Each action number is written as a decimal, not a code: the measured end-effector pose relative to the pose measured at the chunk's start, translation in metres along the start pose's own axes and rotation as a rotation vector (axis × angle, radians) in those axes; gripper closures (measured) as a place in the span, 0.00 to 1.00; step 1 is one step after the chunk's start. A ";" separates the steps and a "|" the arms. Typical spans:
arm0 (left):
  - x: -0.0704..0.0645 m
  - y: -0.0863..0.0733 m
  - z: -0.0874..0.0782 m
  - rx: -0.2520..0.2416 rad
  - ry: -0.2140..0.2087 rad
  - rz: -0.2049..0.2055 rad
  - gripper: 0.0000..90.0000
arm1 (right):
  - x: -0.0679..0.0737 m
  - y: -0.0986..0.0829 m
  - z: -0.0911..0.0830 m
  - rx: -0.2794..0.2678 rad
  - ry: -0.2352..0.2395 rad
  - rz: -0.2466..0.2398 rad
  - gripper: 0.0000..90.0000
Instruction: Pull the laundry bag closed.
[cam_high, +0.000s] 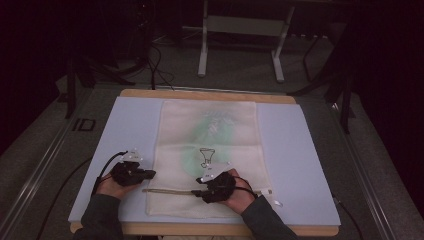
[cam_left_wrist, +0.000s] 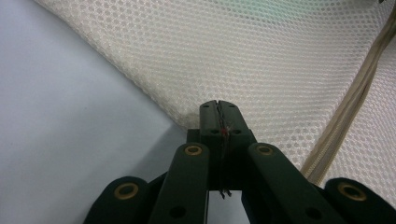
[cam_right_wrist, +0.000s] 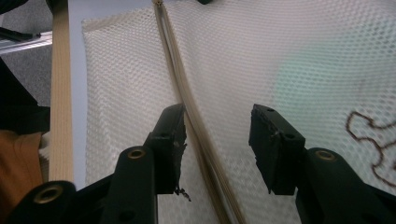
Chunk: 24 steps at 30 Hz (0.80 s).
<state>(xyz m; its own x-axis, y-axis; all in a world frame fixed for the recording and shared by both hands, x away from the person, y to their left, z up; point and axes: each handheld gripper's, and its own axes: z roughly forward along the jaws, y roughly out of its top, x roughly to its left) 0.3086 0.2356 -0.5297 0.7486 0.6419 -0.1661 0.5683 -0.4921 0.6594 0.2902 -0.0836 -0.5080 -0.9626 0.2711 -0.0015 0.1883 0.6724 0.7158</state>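
A cream mesh bag, woven in a fine honeycomb net, lies flat on a pale blue mat at the middle of the counter. It is a tall rectangle with a faint green patch showing through and a small dark funnel-shaped drawing near its centre. A beige zipper runs straight across the bag close to its near edge.

The left tongs sit at about 8 o'clock from the bag's centre, at the bag's left edge. In the left gripper view the left tongs are pressed together, their tips at the mesh border where it meets the mat; whether any mesh is caught between them cannot be told. The left hand rests on the mat.

The right tongs lie at about 6 o'clock, over the zipper line. In the right gripper view the right tongs stand spread, one jaw just beside the zipper, the other well apart over bare mesh.

Bare mat lies open at 3 and 9 o'clock of the bag; the counter's wooden rim shows at 12 o'clock.
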 end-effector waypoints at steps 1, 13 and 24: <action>0.000 0.000 0.000 -0.001 0.000 -0.001 1.00 | 0.000 0.001 0.002 0.000 0.004 -0.004 0.62; 0.000 0.000 0.000 0.000 -0.001 0.001 1.00 | 0.007 0.016 0.021 -0.002 0.035 -0.029 0.64; 0.000 0.000 0.000 0.000 -0.002 0.004 1.00 | 0.015 0.030 0.038 -0.004 0.060 -0.055 0.69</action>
<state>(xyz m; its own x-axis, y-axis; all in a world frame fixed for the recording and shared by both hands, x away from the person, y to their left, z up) 0.3089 0.2359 -0.5297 0.7511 0.6392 -0.1649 0.5657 -0.4944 0.6600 0.2892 -0.0332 -0.5129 -0.9813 0.1924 0.0007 0.1344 0.6824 0.7185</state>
